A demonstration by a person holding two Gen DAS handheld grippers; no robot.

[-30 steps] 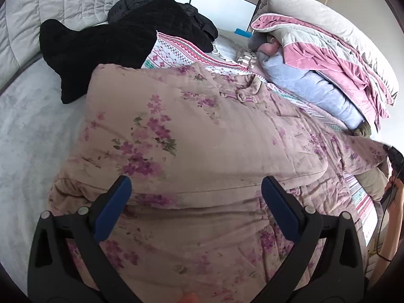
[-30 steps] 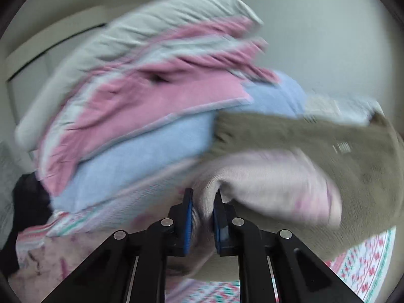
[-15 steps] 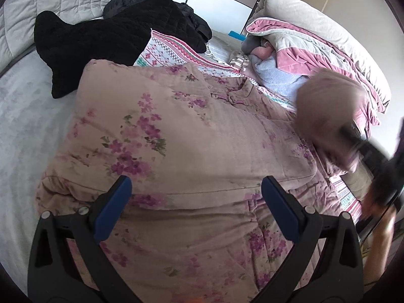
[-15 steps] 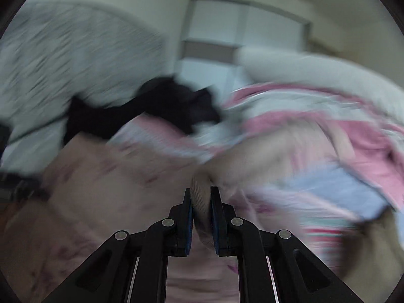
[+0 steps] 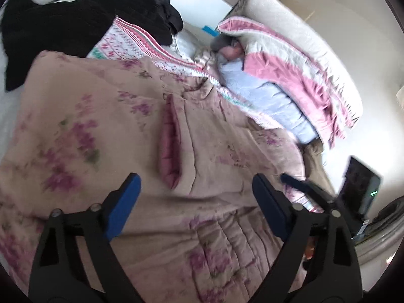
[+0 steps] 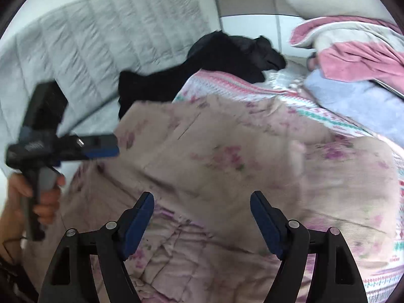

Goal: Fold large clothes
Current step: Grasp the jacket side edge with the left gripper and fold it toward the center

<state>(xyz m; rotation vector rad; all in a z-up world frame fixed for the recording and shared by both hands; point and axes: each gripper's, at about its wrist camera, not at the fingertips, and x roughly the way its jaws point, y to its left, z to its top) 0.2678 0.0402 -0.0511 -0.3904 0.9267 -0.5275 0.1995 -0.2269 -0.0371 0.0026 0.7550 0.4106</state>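
A large pink quilted garment with purple flowers (image 5: 106, 116) lies spread on the bed, both sides folded in to a darker pink seam (image 5: 170, 141) down the middle. It also fills the right wrist view (image 6: 252, 156). My left gripper (image 5: 195, 202) is open and empty just above its lower part. My right gripper (image 6: 202, 218) is open and empty above the garment's near edge. The left gripper also shows at the left of the right wrist view (image 6: 101, 146), held in a hand.
A black quilted garment (image 5: 63, 20) lies at the back of the bed. A patterned white and pink blanket (image 5: 131, 43) lies under the floral garment. A pile of pink, grey and blue bedding (image 5: 290, 75) stands on the right. A grey padded headboard (image 6: 75, 50) is behind.
My right gripper swung left with a sleeve of the garment, laid it over the middle and opened. The left gripper stayed open and shifted a little.
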